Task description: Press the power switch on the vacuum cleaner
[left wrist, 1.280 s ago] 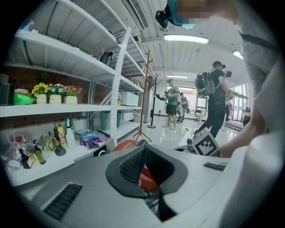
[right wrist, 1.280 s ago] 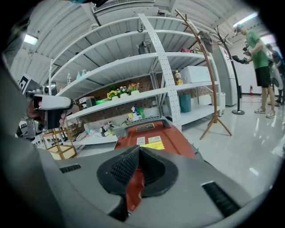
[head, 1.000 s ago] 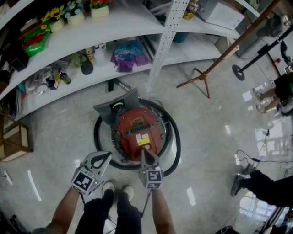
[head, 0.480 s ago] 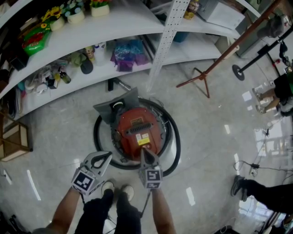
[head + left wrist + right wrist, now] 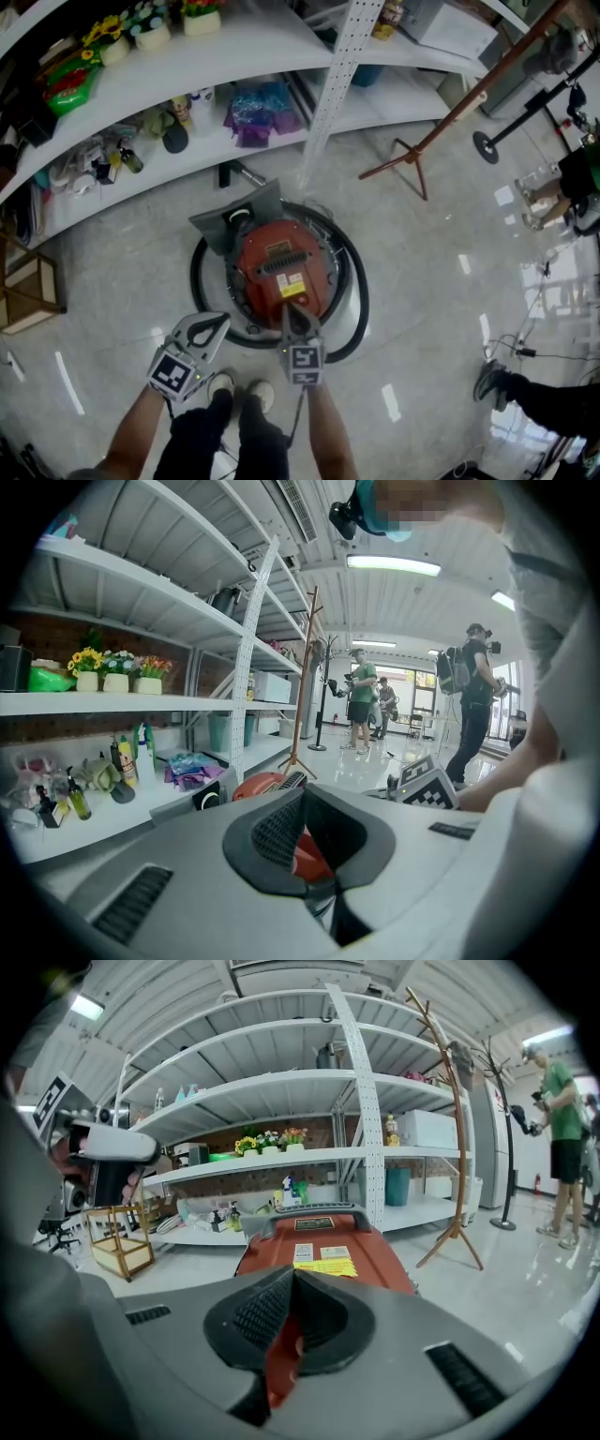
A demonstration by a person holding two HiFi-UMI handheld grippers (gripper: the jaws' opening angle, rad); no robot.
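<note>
Both jaw pairs closed together, empty, at red domed vacuum cleaner (image 5: 267, 281)
Right gripper (image 5: 289, 315) over its near end, left gripper (image 5: 219, 322) lower left; long axis runs up-frame toward white shelves (image 5: 253, 42)

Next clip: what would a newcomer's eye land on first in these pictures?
The red vacuum cleaner sits on the floor at centre, ringed by a black hose. The right hand-held gripper, jaws shut, has its tip over the cleaner's near edge by the yellow label, while the left hand-held gripper, also shut, hangs off to the side. Cluttered white shelves stand behind.
</note>
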